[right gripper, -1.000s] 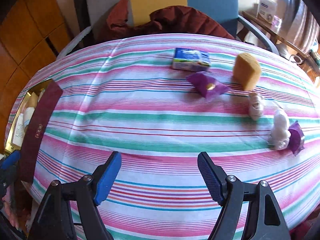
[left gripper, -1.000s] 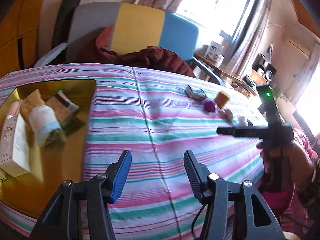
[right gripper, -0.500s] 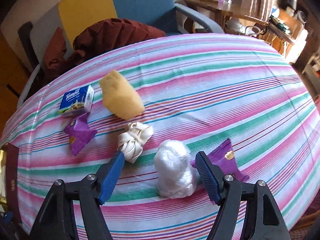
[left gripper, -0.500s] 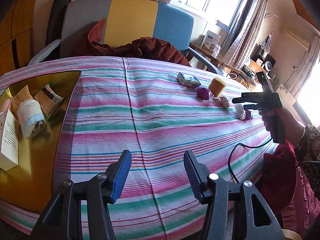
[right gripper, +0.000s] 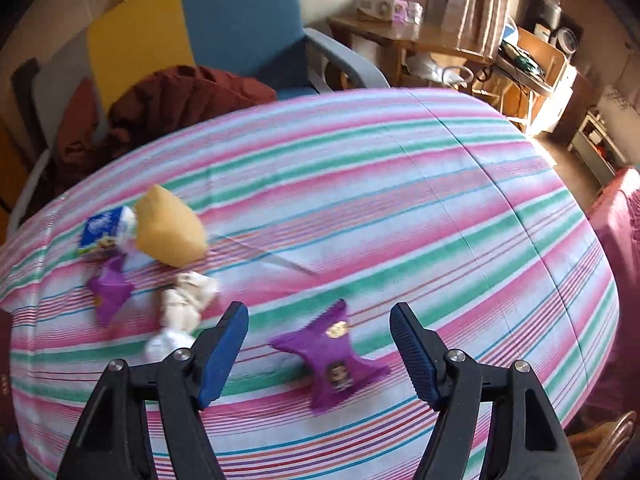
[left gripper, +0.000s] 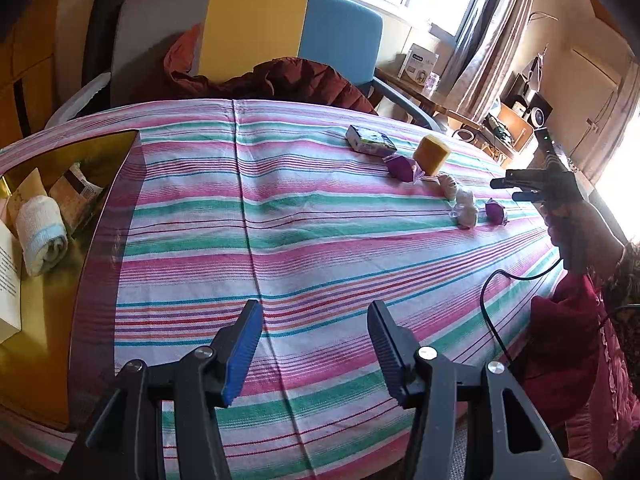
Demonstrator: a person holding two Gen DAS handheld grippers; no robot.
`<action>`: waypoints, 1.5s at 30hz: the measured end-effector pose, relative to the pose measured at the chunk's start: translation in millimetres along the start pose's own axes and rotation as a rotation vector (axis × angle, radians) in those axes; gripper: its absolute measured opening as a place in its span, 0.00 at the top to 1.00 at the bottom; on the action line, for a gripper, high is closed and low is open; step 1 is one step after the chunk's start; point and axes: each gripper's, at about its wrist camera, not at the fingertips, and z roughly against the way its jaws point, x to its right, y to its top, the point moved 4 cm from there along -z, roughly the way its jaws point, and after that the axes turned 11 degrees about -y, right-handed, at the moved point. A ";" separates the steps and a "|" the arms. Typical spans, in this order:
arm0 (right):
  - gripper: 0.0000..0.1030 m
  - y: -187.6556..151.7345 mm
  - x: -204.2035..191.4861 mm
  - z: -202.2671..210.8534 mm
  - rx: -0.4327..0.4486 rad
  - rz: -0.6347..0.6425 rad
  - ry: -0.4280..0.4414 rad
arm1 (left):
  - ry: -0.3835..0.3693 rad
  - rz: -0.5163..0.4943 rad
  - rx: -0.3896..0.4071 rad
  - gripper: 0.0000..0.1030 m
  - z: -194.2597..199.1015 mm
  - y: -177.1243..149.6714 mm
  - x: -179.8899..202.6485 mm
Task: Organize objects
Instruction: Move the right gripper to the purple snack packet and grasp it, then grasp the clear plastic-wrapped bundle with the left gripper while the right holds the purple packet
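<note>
Lining up the empty, gaping right gripper over the purple packet — next, descend and close; left gripper idles agape.

The left claw points down and forward, jaws parted with nothing between them. The right claw, gripped by a hand, tilts steeply down, jaws apart, pads pressing nothing.

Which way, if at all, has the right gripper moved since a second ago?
Yes. The right gripper has swung right along the striped tablecloth, past the tissue pack, to the purple packet.
</note>
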 end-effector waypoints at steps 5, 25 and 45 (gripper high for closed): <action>0.28 -12.6 9.1 -30.2 -0.079 -0.046 0.057 | 0.007 -0.008 -0.015 0.47 -4.2 0.2 3.2; 0.10 -15.9 2.7 -2.8 -0.142 -0.063 0.182 | -0.055 -0.084 -0.100 0.47 -53.2 19.6 56.6; 0.42 -48.8 4.1 -18.5 -0.115 -0.090 0.119 | -0.099 -0.131 -0.164 0.47 -97.0 37.2 94.2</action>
